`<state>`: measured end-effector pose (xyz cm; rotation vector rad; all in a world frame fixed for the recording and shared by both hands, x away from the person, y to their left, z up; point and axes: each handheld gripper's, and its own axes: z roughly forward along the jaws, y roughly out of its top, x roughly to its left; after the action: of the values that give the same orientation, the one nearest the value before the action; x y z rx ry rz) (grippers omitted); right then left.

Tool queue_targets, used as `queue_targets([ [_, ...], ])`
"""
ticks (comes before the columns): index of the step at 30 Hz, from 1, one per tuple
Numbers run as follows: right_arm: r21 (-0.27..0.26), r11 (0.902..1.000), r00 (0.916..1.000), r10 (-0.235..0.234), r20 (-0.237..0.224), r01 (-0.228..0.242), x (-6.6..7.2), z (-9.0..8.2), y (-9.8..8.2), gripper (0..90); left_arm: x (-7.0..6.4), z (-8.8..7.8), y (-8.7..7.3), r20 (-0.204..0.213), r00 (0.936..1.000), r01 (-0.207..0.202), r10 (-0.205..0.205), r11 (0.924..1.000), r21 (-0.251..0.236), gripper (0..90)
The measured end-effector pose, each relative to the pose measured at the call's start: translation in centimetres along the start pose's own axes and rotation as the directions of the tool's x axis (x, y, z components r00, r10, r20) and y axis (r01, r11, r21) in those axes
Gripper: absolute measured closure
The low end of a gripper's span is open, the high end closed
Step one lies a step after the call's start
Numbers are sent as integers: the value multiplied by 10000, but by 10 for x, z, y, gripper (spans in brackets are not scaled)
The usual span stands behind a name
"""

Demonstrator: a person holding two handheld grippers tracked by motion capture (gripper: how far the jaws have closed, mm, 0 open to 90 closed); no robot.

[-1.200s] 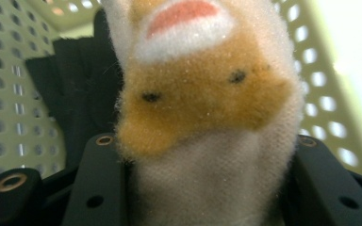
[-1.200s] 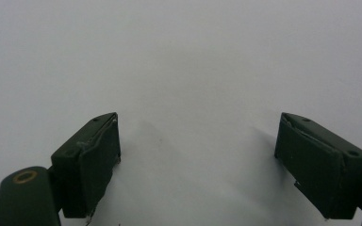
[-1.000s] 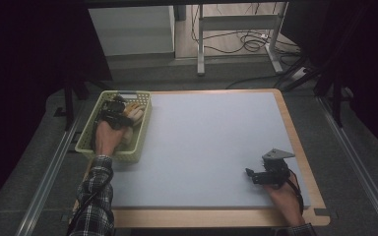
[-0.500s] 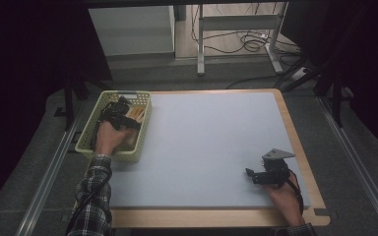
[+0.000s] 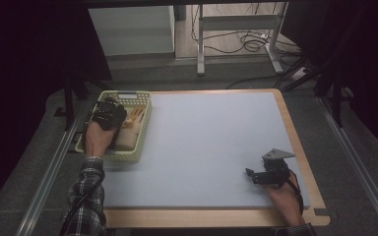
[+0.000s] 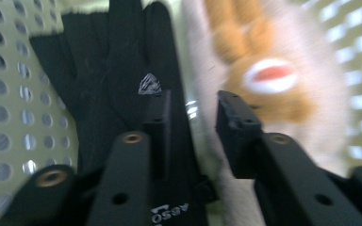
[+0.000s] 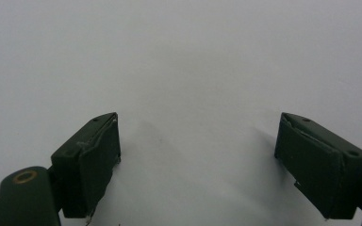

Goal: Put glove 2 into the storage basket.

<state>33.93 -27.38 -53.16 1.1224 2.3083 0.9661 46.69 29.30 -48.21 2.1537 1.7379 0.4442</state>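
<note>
Because the left tongs (image 5: 109,114) have just been closing and have shifted slightly toward the left side of the basket (image 5: 143,133) in the high view, the work appears to be at the pick-up stage for an item inside it. The jaws are drawn in to a narrow gap. The left gripper view is blurred, so whether cloth is pinched between them cannot be confirmed.

In that view, the black glove (image 6: 108,70) lies at upper left, flat against the perforated basket wall. It passes under the left jaw, and its edge reaches the gap. An orange and white soft toy (image 6: 264,80), as far as the blur allows, lies at upper right, beyond the right jaw.

The right tongs (image 5: 250,174) rest at lower right on the bare table (image 5: 211,142), with the jaws wide and nothing between them.
</note>
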Motion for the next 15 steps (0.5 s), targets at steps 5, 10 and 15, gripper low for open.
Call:
queue_targets([
  [5,-6,10000,10000,-10,-2,10,0,0,0,144,-10,11,4,541,9985,-85,69,9995,291,754],
  [10,-1,10000,10000,-1,-1,1,0,0,0,144,-18,12,5,825,9965,-94,89,9999,61,792],
  [15,-2,10000,10000,-4,0,4,0,0,0,145,-11,13,1,442,9990,-46,46,10000,3,733],
])
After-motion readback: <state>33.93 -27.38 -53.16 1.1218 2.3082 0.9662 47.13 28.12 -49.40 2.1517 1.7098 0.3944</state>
